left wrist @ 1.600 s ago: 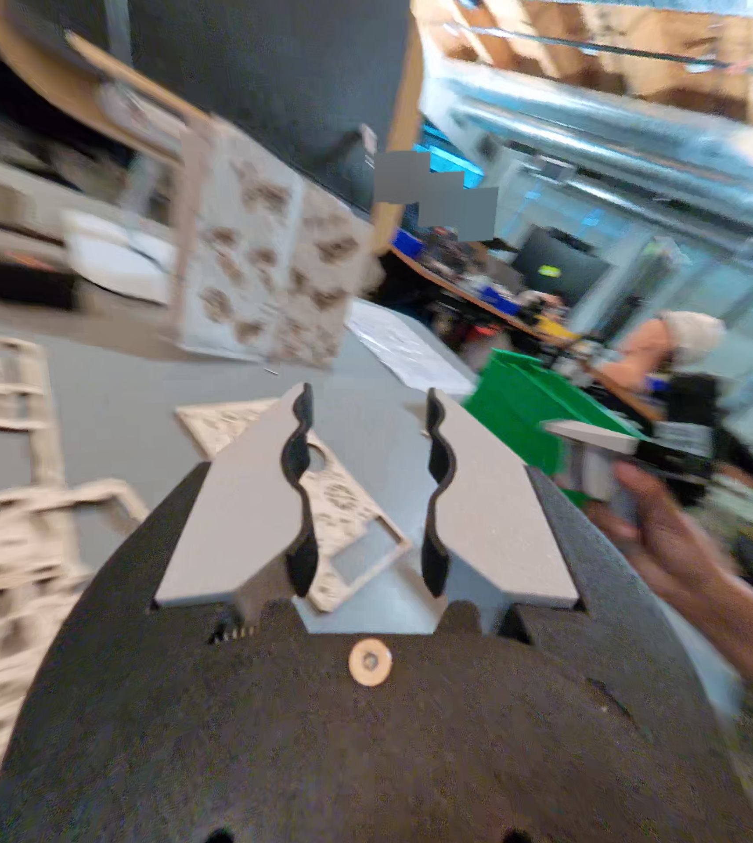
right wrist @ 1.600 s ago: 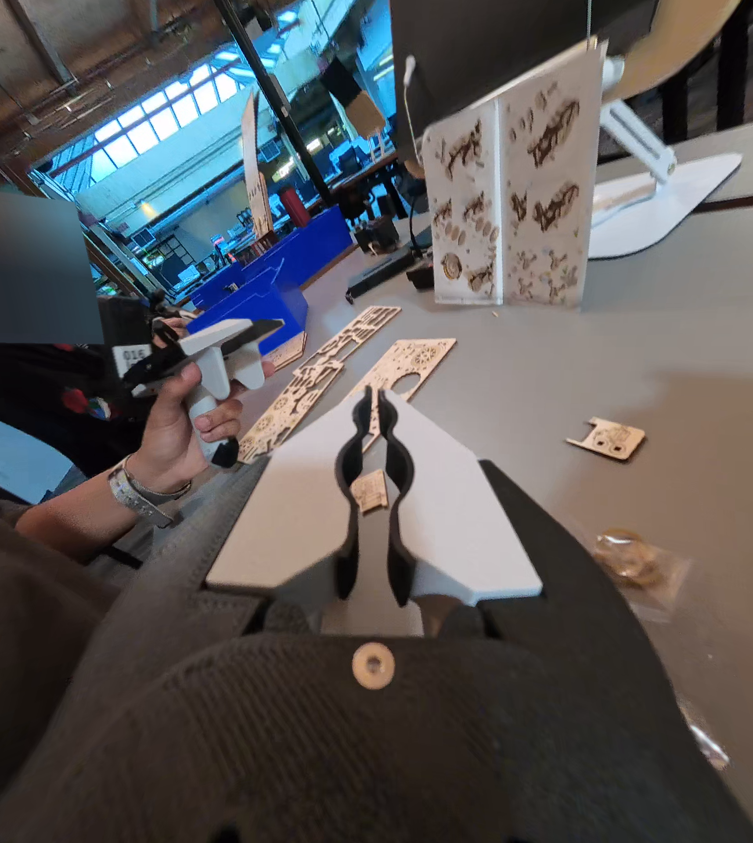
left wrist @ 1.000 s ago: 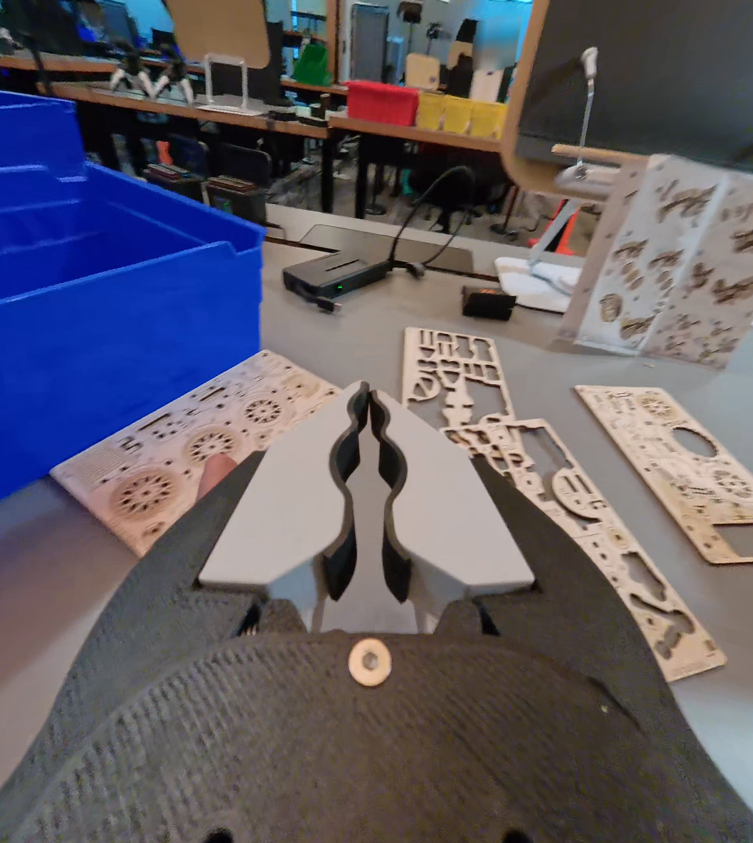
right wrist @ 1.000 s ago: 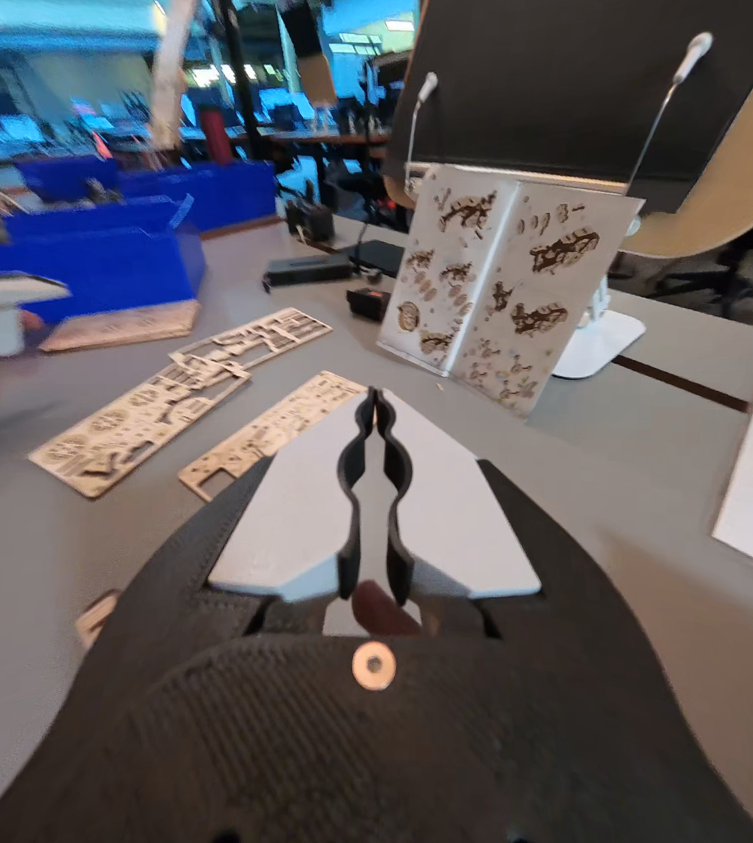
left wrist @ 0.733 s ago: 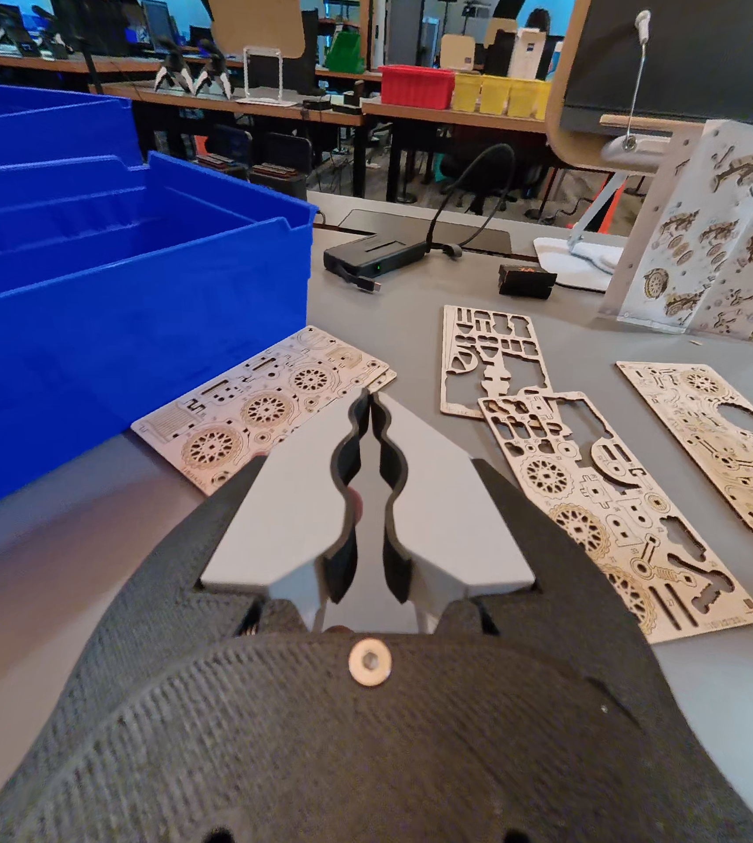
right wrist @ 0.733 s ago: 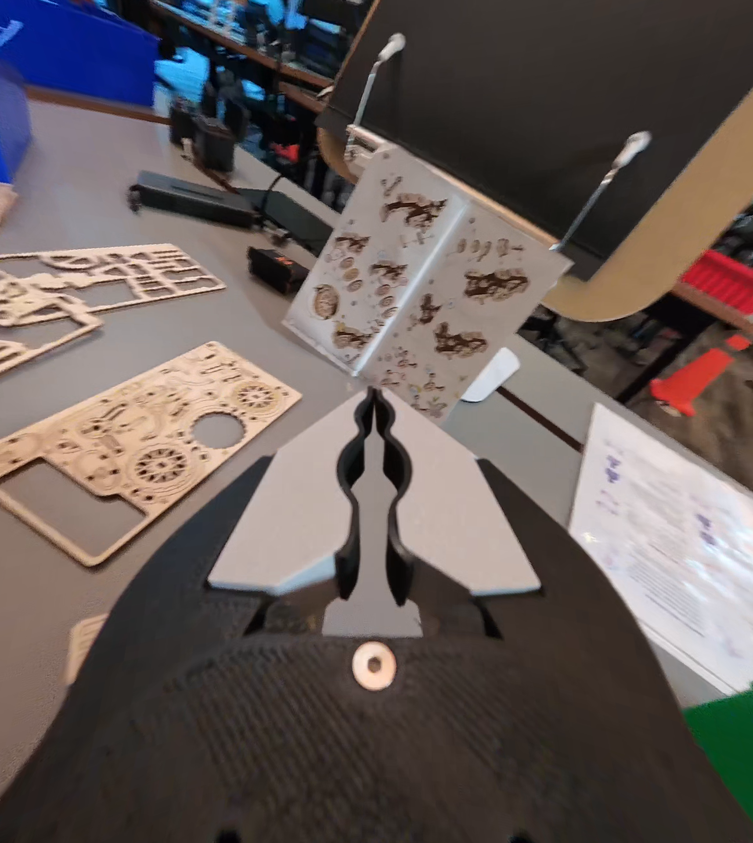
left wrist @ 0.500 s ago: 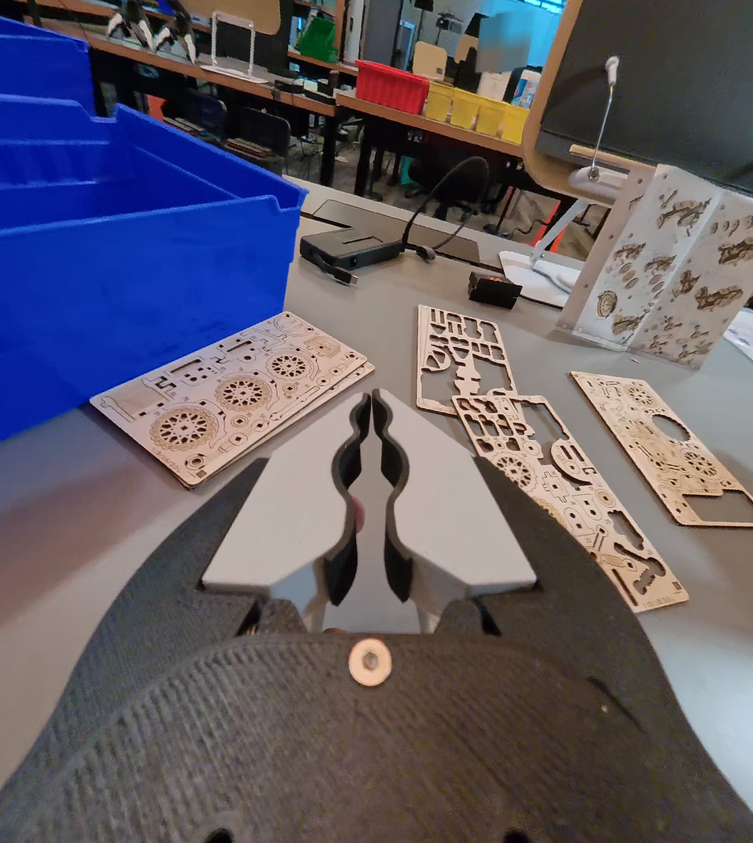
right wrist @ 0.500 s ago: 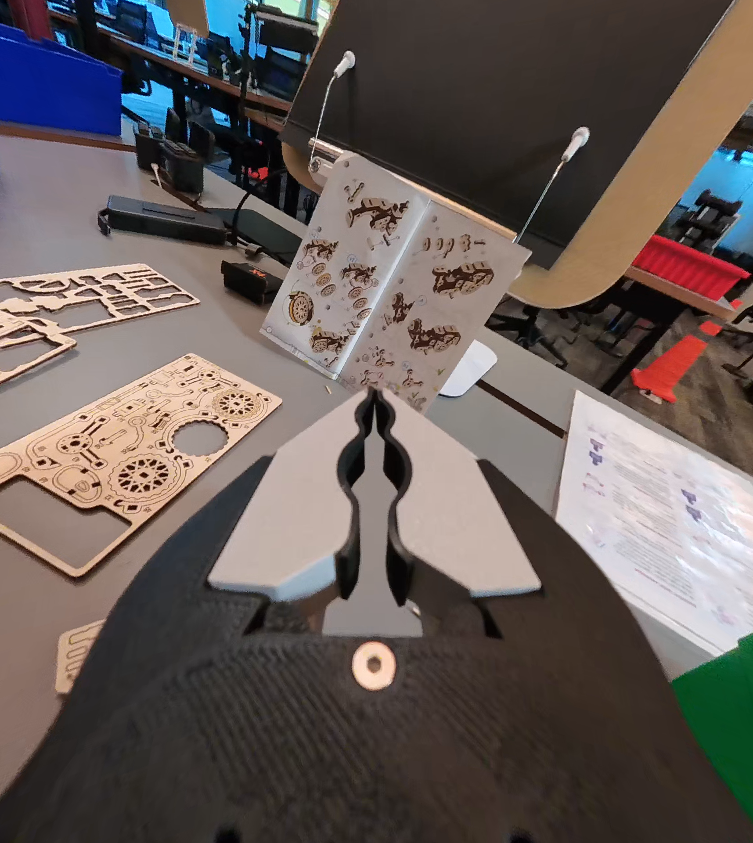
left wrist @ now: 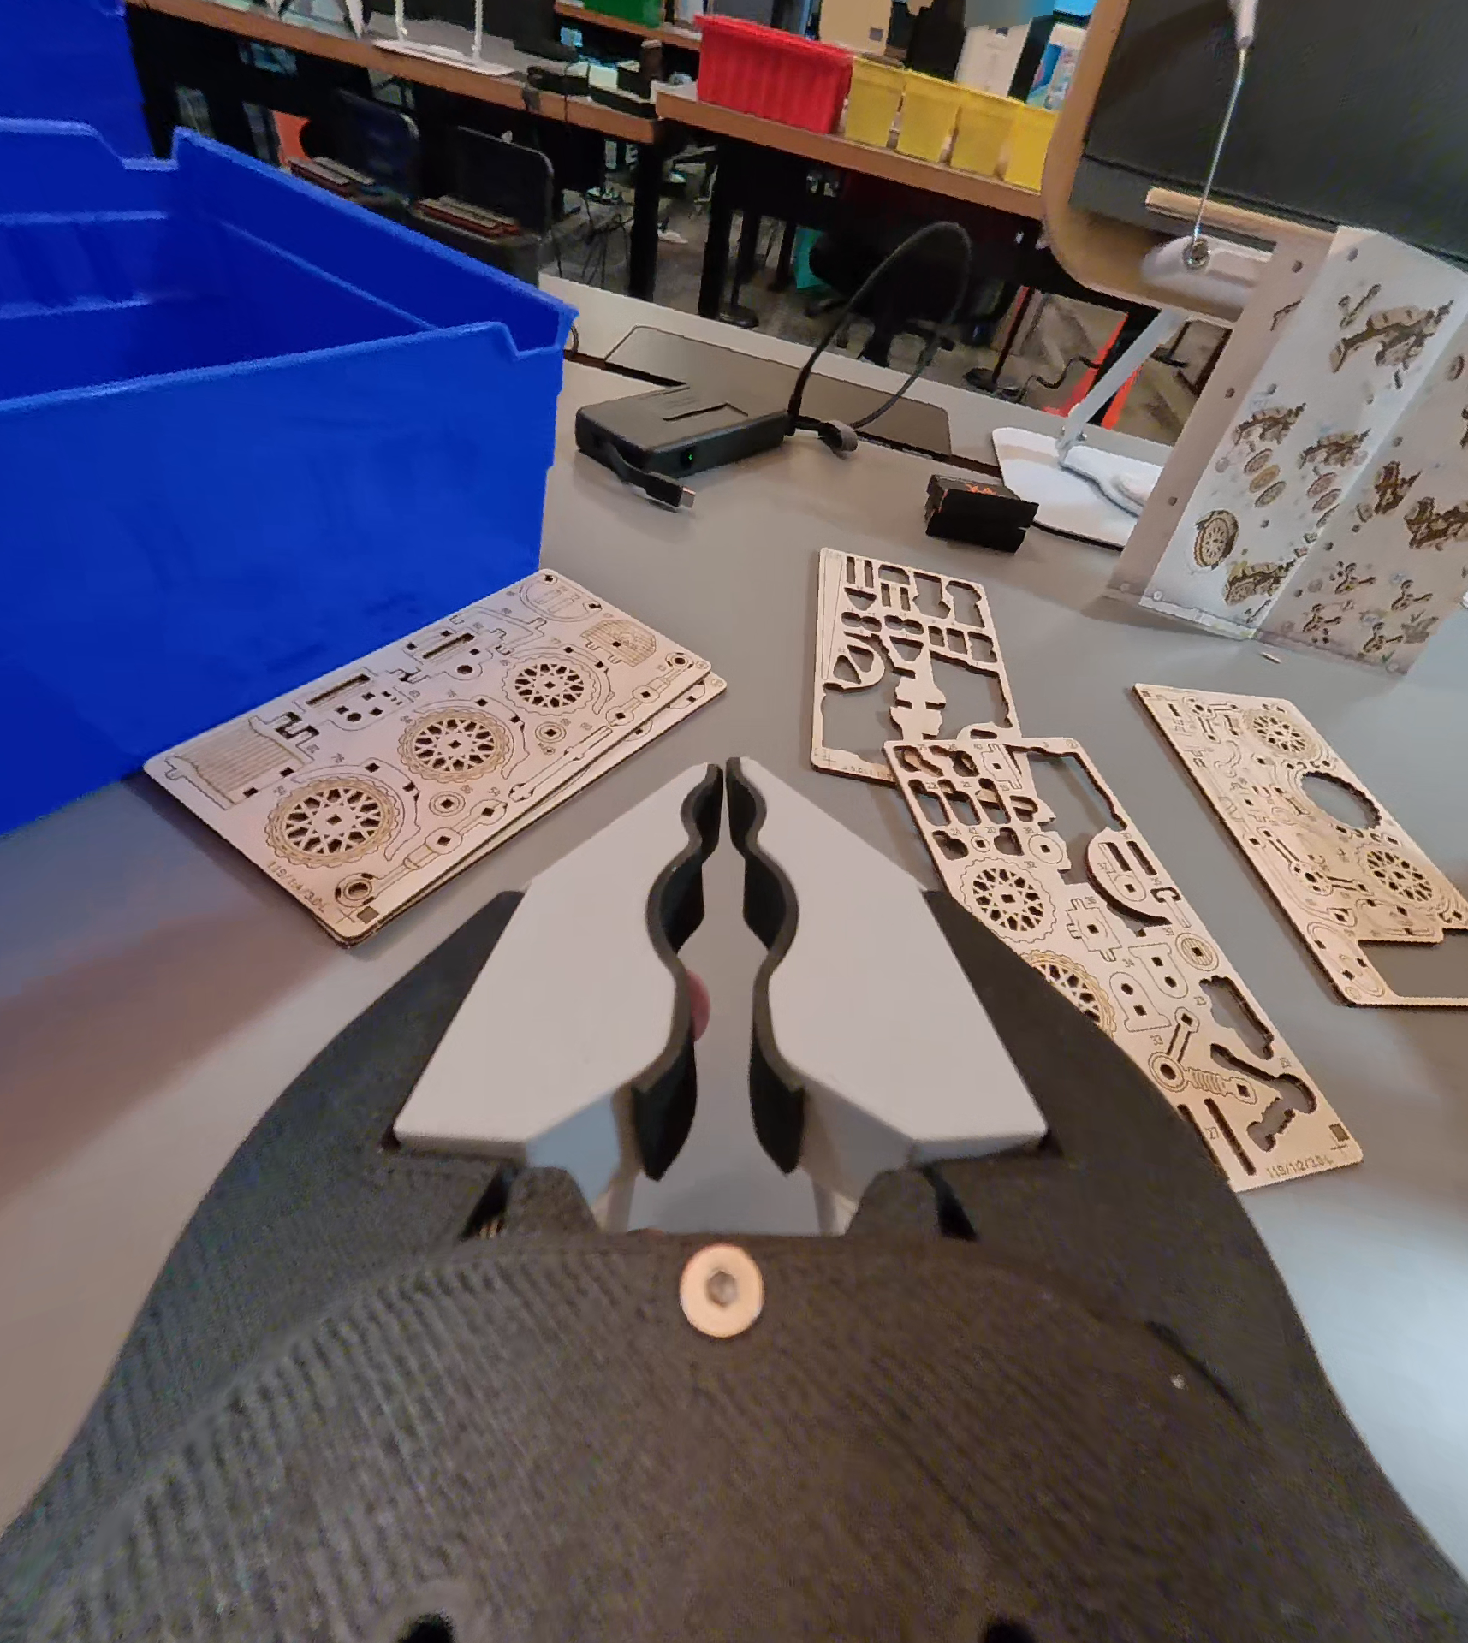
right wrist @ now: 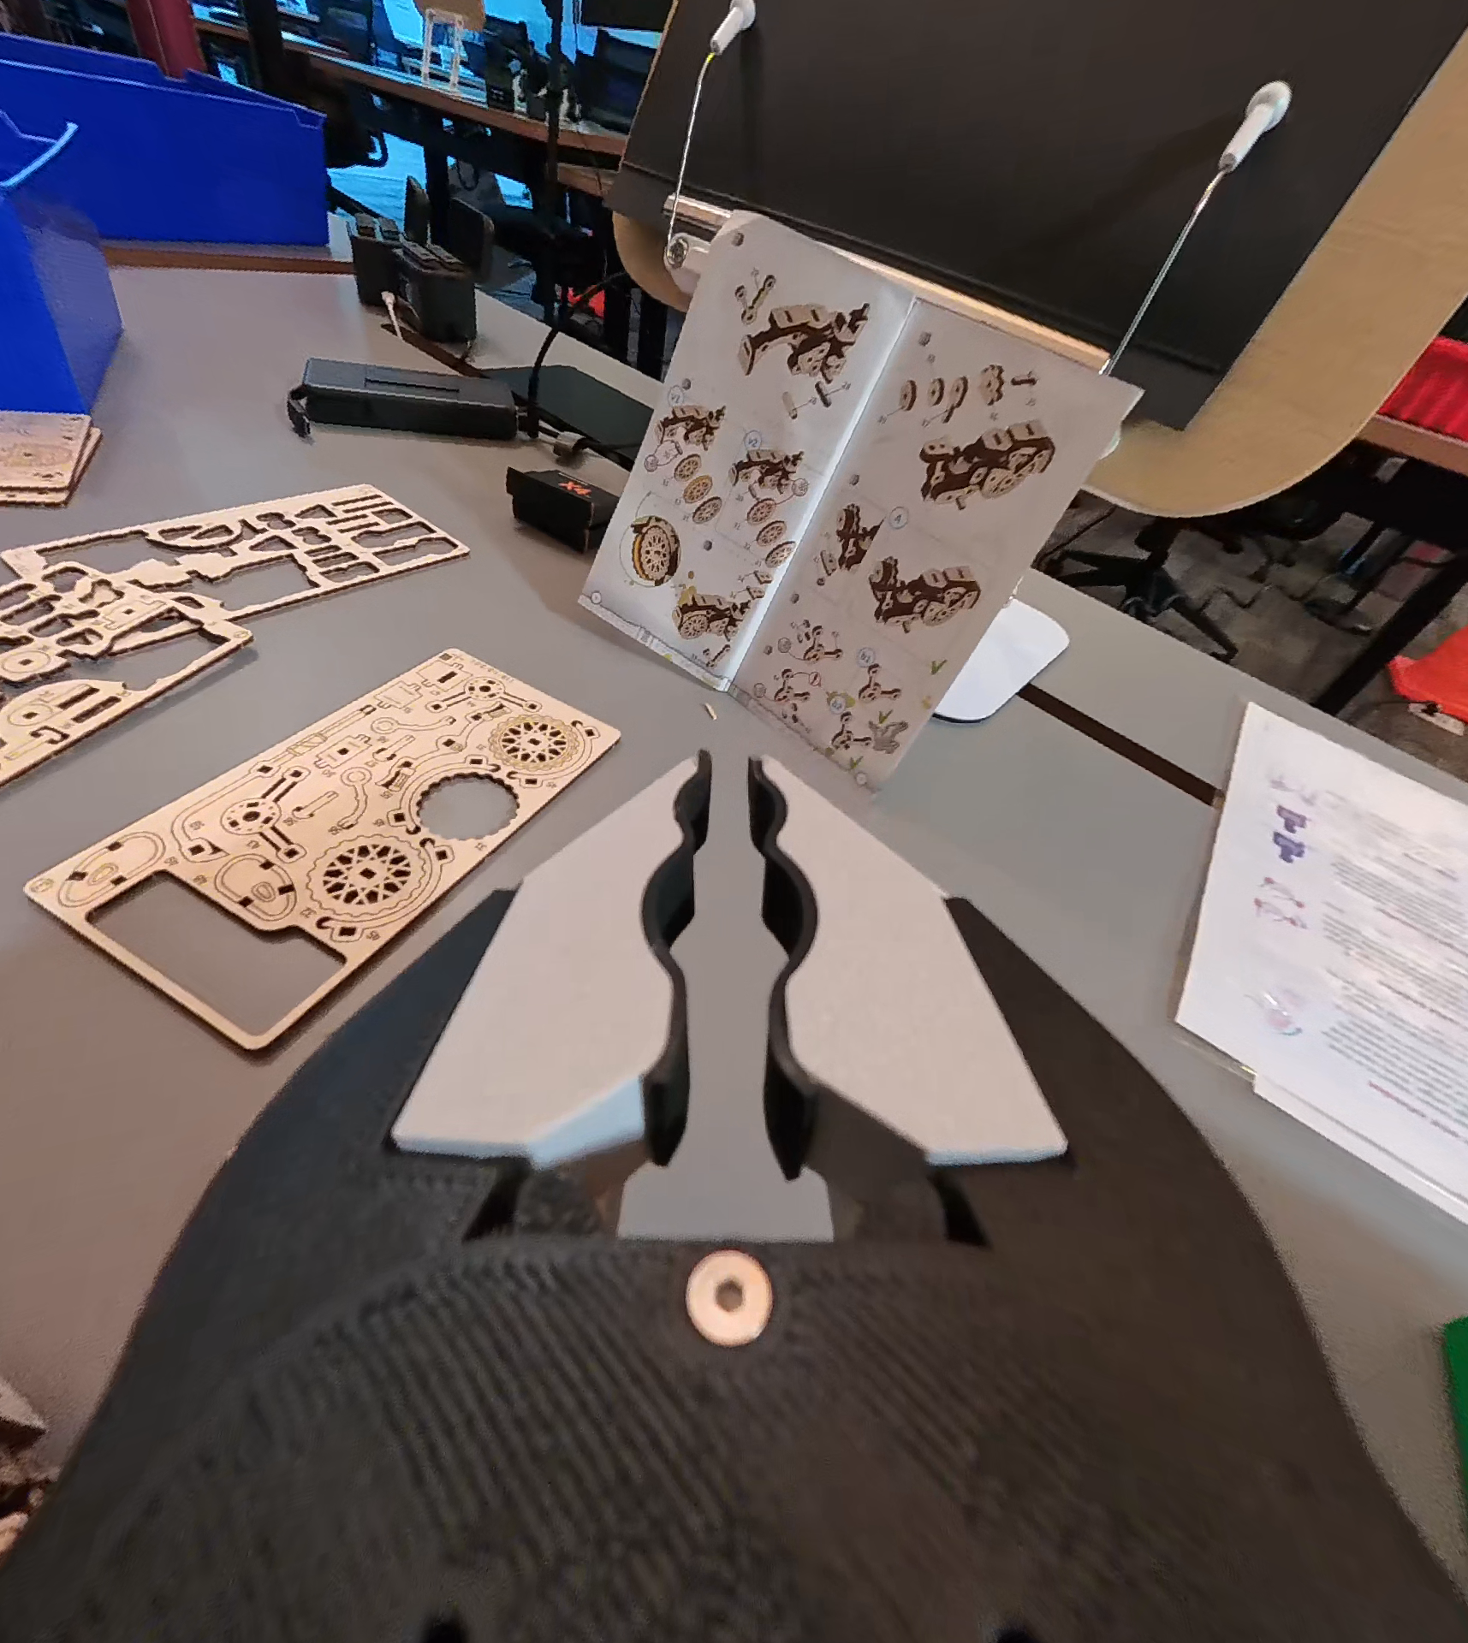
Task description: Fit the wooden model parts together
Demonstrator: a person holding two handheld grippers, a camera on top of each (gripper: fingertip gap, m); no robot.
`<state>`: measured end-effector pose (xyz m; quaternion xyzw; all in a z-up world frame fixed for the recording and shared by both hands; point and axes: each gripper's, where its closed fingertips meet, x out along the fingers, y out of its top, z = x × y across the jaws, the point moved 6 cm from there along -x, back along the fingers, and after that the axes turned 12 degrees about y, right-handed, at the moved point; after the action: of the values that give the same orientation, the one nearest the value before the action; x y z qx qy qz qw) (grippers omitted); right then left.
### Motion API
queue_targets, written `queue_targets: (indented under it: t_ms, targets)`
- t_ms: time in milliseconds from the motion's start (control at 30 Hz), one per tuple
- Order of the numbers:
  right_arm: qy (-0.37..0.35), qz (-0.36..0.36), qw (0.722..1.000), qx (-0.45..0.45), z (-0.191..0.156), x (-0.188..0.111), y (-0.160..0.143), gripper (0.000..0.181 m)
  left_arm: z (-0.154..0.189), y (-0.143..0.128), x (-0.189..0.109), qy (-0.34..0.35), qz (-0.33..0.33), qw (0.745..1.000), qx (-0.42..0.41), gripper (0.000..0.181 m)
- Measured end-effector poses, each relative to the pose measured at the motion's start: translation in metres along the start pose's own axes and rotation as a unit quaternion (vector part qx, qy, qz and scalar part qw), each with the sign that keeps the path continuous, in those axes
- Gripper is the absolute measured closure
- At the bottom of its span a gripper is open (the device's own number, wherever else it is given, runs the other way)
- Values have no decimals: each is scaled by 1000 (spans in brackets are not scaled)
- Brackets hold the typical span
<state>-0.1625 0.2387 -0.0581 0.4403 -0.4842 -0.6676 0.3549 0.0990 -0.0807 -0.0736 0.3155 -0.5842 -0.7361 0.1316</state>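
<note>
Left gripper (left wrist: 726, 782) is clenched on nothing; right gripper (right wrist: 726, 769) stands slightly parted, empty — both above the table (left wrist: 134, 1022). Wooden sheets (left wrist: 445, 747) lie flat ahead, beside a blue bin (left wrist: 179, 462).

Four wooden sheets (left wrist: 436, 756), one booklet (right wrist: 846, 524), two grippers (left wrist: 726, 782).

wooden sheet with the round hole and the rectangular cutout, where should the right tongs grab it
The wooden sheet lies flat on the table, so there is no face to pinch. Probably best to bring the right tongs in low from the near side and take the thin bar edging the rectangular cutout.
</note>
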Motion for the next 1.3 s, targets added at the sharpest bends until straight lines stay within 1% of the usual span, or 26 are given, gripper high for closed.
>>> queue_targets:
  t_ms: [200,433,967,1300]
  targets:
    - [10,-1,1000,8,-2,1,-1,175,-2,-1,1,-4,-6,1000,-10,181]
    - [20,-6,1000,9,-5,4,-3,175,-3,-1,3,-16,-15,999,-24,172]
    - [37,-11,999,17,-10,7,-5,175,-5,-2,4,-27,-24,999,-35,165]
    - [42,-14,999,16,-12,9,-6,175,-10,-3,7,-13,-35,998,-49,147]
